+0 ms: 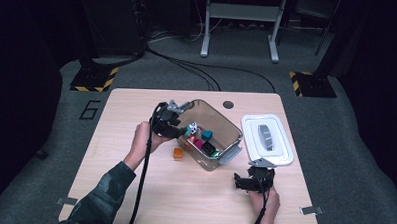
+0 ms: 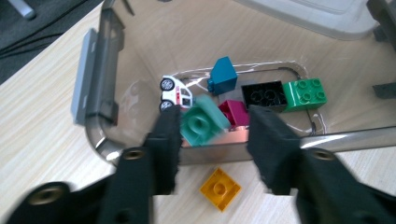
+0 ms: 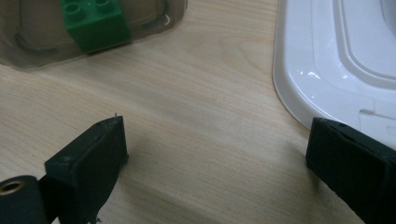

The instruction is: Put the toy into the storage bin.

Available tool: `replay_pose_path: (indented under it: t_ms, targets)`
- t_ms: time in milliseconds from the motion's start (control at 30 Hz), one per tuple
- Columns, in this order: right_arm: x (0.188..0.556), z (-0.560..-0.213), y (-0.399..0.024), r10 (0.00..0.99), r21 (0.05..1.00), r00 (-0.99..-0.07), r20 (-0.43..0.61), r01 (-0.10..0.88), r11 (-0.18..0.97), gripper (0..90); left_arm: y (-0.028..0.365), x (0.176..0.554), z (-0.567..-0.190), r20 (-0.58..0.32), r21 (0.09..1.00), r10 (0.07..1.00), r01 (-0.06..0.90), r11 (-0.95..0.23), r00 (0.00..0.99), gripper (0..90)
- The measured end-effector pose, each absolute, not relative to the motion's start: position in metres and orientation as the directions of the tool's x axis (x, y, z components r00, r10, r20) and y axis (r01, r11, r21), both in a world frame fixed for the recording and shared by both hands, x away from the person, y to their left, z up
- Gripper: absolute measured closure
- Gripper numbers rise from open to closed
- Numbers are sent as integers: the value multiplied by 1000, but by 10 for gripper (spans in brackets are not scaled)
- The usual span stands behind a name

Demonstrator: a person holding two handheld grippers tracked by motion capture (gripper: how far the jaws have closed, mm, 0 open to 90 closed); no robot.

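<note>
My left gripper (image 2: 215, 119) hangs over the near rim of a clear plastic bin (image 2: 100, 70), jaws partly apart. A teal brick (image 2: 203, 122) sits tilted between them, against the left pad and clear of the right pad. In the bin lie a white toy car (image 2: 175, 93) and blue (image 2: 223, 75), magenta (image 2: 235, 112), black (image 2: 265, 94) and green (image 2: 304, 93) bricks. From above, the left gripper (image 1: 182, 129) is at the bin's left side. My right gripper (image 3: 217, 130) stands wide open, low over bare table, with nothing between its pads.
An orange brick (image 1: 178, 153) lies on the table just outside the bin (image 1: 221, 120), under my left gripper. The bin's white lid (image 1: 267, 139) rests to the right, its near edge close to the right gripper (image 1: 255, 174). Grey latches stick out from the bin's ends.
</note>
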State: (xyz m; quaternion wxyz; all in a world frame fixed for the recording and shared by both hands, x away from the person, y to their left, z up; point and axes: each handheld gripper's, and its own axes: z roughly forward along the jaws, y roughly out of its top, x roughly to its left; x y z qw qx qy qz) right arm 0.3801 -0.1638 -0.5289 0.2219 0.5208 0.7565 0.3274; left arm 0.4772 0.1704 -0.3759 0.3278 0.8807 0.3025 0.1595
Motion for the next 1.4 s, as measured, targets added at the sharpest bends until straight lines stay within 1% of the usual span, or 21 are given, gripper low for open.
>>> replay_pose_path:
  t_ms: [33, 100, 200, 400, 500, 667, 833, 1033, 1200, 1400]
  targets:
    - [380, -529, -164, 934, 726, -358, 6, 644, 242, 45, 172, 475, -375, 88, 679, 642, 426, -598, 761, 421]
    - [380, -529, -164, 934, 726, -358, 6, 644, 242, 45, 178, 470, -375, 88, 699, 652, 419, -579, 753, 339]
    - [380, -529, -164, 933, 727, -359, 5, 643, 243, 45, 185, 460, -376, 85, 724, 670, 416, -550, 738, 237]
    - [380, -529, -164, 933, 727, -359, 5, 643, 243, 45, 200, 445, -384, 95, 739, 684, 409, -535, 723, 159]
    - [380, -529, -164, 934, 726, -358, 6, 643, 243, 45, 206, 441, -394, 96, 742, 692, 412, -529, 715, 154]
    - [380, -529, -164, 934, 726, -357, 6, 643, 242, 46, 212, 437, -418, 63, 752, 710, 434, -496, 701, 154]
    - [380, -529, -164, 934, 727, -358, 5, 643, 243, 46, 210, 436, -447, 30, 743, 730, 473, -473, 683, 151]
    - [380, -529, -164, 934, 726, -358, 6, 643, 242, 46, 200, 438, -477, -4, 714, 734, 515, -473, 679, 155]
    - [380, -529, -164, 934, 727, -358, 5, 643, 243, 46, 194, 444, -491, -1, 694, 737, 531, -486, 675, 162]
    - [380, -529, -164, 934, 726, -357, 6, 644, 242, 46, 188, 450, -502, -5, 690, 743, 540, -482, 669, 182]
